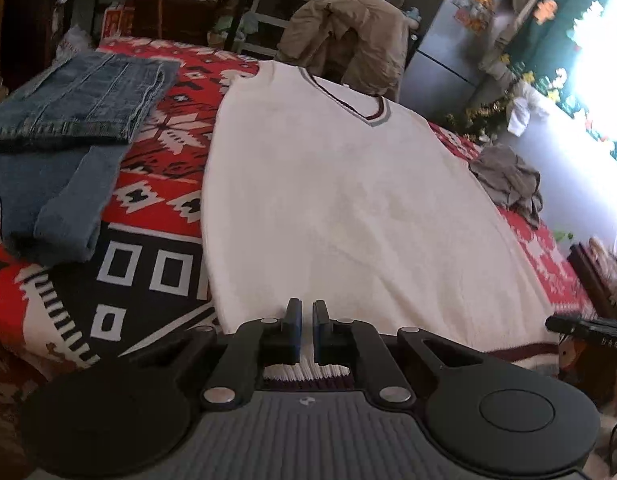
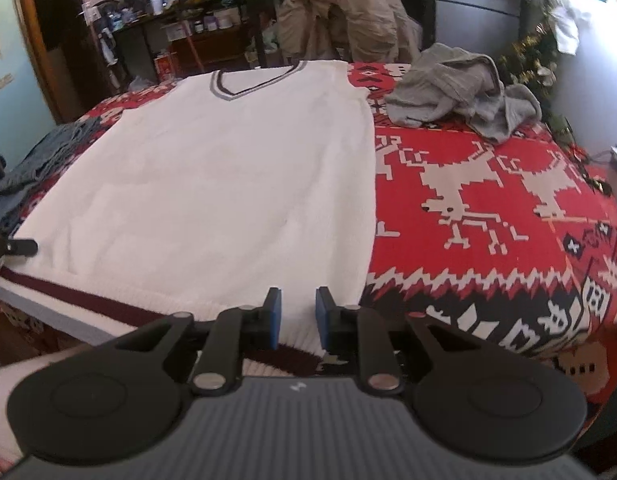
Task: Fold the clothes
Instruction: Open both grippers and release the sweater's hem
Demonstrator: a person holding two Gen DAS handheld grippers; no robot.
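A white knit vest point(image 1: 328, 200) with a maroon and grey V-neck lies flat on a red patterned blanket point(image 1: 160, 152), hem toward me. It also shows in the right wrist view point(image 2: 228, 184). My left gripper point(image 1: 306, 330) sits over the hem near the vest's left side, its jaws a narrow gap apart with the ribbed hem between them; whether they grip is unclear. My right gripper point(image 2: 298, 314) is open over the hem near the vest's right corner, with cloth between its fingers.
Folded jeans point(image 1: 68, 104) and another blue folded garment point(image 1: 56, 200) lie left of the vest. A crumpled grey garment point(image 2: 460, 88) lies at the far right of the blanket point(image 2: 488, 200). A chair draped with a tan coat point(image 2: 340, 12) stands behind the bed.
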